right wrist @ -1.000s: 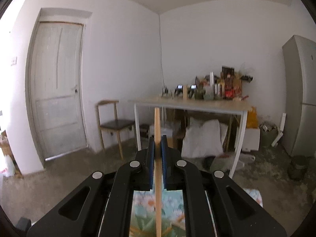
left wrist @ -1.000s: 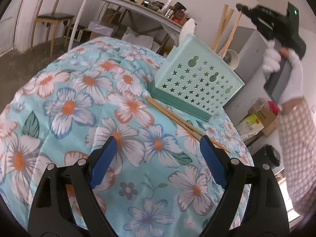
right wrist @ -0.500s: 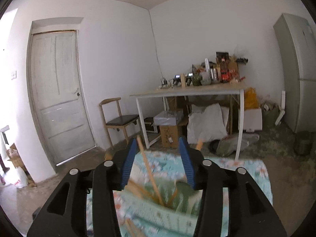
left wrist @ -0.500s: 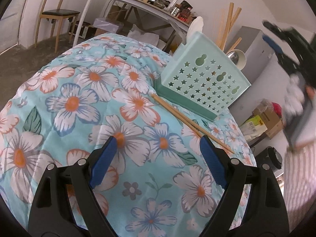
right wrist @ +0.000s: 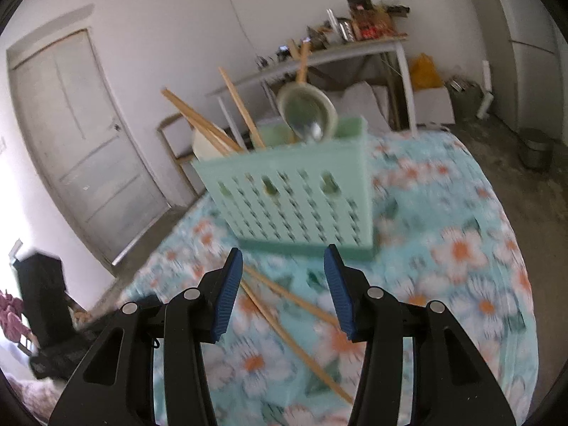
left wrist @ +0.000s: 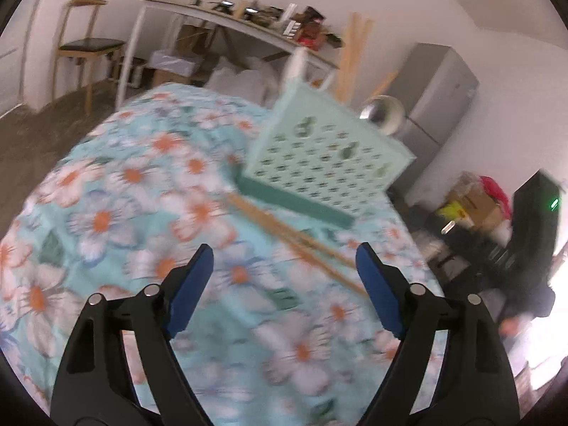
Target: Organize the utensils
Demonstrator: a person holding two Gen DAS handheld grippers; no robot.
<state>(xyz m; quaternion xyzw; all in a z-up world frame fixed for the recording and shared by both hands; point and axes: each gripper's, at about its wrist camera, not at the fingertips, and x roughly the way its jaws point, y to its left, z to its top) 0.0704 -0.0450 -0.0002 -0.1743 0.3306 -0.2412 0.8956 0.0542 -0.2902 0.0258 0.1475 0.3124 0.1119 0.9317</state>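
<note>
A mint green perforated utensil basket [left wrist: 326, 163] [right wrist: 301, 195] stands on the flowered tablecloth [left wrist: 149, 191] [right wrist: 461, 248]. It holds wooden chopsticks [right wrist: 209, 124] and a metal ladle [right wrist: 307, 115]. Two loose wooden chopsticks [left wrist: 294, 241] [right wrist: 287, 323] lie on the cloth in front of the basket. My left gripper [left wrist: 284, 277] is open and empty above the cloth, near the loose chopsticks. My right gripper [right wrist: 284, 291] is open and empty, low over the same chopsticks, facing the basket. It shows blurred at the right of the left wrist view [left wrist: 532, 234].
A white table [left wrist: 227, 25] [right wrist: 319, 60] with clutter stands at the back wall. A wooden chair [left wrist: 88, 42], a grey fridge [left wrist: 436, 99], a white door [right wrist: 78, 135] and boxes on the floor [left wrist: 468, 206] surround the covered table.
My right gripper held a chopstick high, opened over the basket and let it drop in, then came down low toward the loose chopsticks. The left gripper stayed open and shifted slightly.
</note>
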